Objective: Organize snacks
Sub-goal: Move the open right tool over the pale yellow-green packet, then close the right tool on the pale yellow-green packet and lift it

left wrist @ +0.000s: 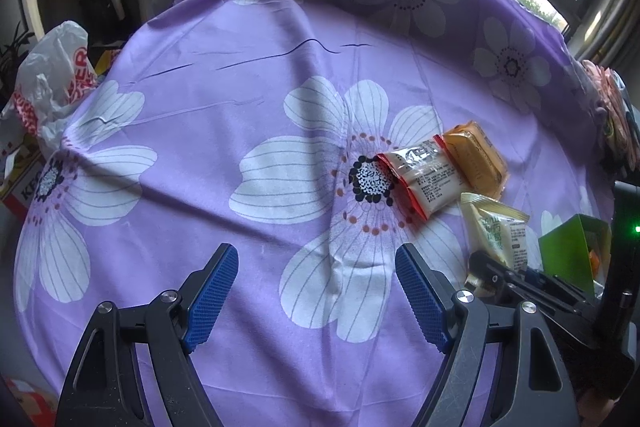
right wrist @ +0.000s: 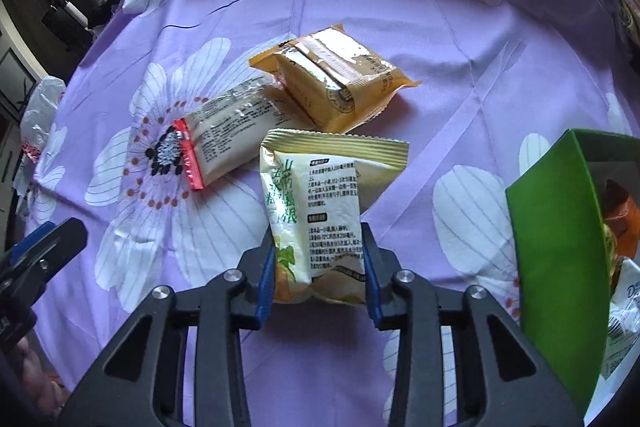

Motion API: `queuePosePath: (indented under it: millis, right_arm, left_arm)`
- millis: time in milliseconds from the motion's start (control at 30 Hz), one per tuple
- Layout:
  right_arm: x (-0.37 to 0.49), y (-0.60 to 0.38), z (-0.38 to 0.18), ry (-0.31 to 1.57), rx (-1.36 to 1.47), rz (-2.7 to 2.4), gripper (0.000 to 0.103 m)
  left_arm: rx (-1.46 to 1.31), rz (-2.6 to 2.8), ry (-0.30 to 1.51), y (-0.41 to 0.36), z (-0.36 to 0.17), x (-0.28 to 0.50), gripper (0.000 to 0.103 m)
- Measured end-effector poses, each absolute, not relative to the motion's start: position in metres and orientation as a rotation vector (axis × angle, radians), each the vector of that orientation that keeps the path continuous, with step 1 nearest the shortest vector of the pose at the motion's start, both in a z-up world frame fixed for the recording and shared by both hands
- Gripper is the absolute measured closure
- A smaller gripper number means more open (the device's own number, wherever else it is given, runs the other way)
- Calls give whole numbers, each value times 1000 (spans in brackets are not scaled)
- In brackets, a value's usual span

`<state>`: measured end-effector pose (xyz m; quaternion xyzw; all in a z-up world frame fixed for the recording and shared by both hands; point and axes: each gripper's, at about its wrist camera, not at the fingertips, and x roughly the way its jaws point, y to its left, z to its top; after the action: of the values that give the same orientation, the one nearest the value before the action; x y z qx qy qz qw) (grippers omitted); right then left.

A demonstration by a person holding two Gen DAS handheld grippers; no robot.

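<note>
My right gripper [right wrist: 319, 267] is shut on a cream and green snack packet [right wrist: 320, 211], gripped by its lower end above the cloth; the packet also shows in the left wrist view [left wrist: 498, 227]. A white packet with red ends [right wrist: 228, 135] and an orange packet [right wrist: 336, 83] lie on the purple flowered cloth [right wrist: 460, 67] beyond it. They also show in the left wrist view, white [left wrist: 420, 175] and orange [left wrist: 476, 157]. A green box [right wrist: 560, 259] with snacks inside stands at the right. My left gripper [left wrist: 316, 291] is open and empty, left of the packets.
A white plastic bag [left wrist: 52, 83] and a red and white carton [left wrist: 20, 183] sit off the table's left edge. Windows run along the back. Pink-wrapped items [left wrist: 612, 107] lie at the far right edge. The right gripper's body [left wrist: 532, 287] is close to my left gripper.
</note>
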<state>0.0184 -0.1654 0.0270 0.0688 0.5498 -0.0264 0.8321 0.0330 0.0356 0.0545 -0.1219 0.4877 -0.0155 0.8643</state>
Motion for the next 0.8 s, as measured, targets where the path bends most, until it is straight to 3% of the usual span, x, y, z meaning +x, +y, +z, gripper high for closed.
queuePosePath:
  millis: [200, 367, 433, 500, 800]
  right_arm:
    - [-1, -144, 26, 1218, 275, 72, 66]
    - [-9, -132, 24, 1254, 292, 89, 59]
    - [-10, -137, 32, 1221, 319, 91, 39]
    - [-13, -146, 42, 1169, 347, 86, 30]
    - [-15, -183, 55, 1069, 543, 76, 29]
  left_arm:
    - [-272, -22, 1033, 40, 53, 34, 22]
    - [-283, -37, 1050, 39, 51, 35, 22]
    - [-278, -40, 1057, 37, 51, 34, 22]
    - [-274, -45, 1069, 35, 51, 34, 22]
    - [-278, -197, 1101, 6, 46, 31, 22]
